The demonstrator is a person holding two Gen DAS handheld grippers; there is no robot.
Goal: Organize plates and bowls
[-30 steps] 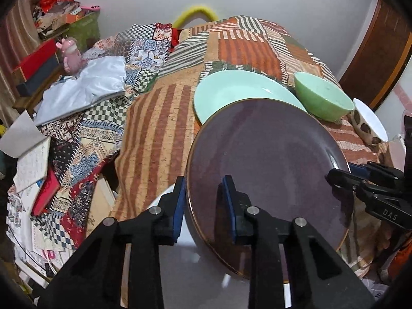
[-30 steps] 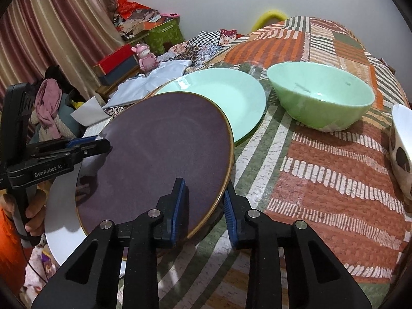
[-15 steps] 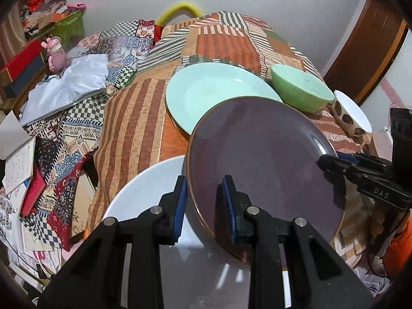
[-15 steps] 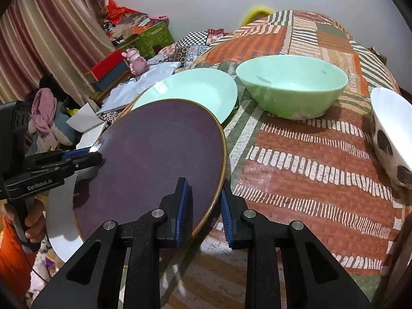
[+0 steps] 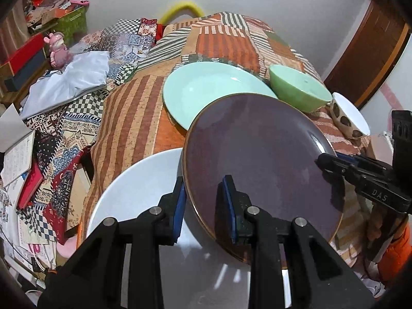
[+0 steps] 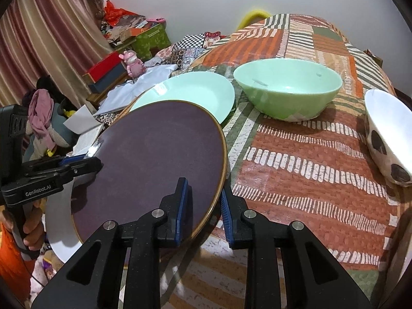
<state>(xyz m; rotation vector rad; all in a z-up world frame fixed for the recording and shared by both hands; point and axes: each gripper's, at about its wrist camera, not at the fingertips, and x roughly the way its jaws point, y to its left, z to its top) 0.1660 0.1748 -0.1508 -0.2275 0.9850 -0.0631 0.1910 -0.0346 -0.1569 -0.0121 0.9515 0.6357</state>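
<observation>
A dark purple plate (image 5: 262, 159) with a gold rim is held between both grippers, tilted above a white plate (image 5: 144, 188). My left gripper (image 5: 204, 206) is shut on the purple plate's near rim. My right gripper (image 6: 203, 206) is shut on its opposite rim (image 6: 164, 162). The right gripper also shows in the left wrist view (image 5: 332, 164), and the left gripper in the right wrist view (image 6: 85, 163). A mint plate (image 5: 208, 90), a green bowl (image 6: 288, 90) and a white spotted bowl (image 6: 386, 136) sit further back on the patchwork cloth.
The table (image 6: 296, 159) has a striped patchwork cover. To the left lie a white cloth (image 5: 67, 82), a pink toy (image 5: 58, 49), books and papers (image 5: 18, 154). A wooden door (image 5: 368, 51) stands at the right. The white plate (image 6: 58, 231) overhangs the table's near edge.
Both grippers have drawn back toward the table's near edge with the purple plate, so more of the white plate under it shows. The mint plate and bowls have not moved.
</observation>
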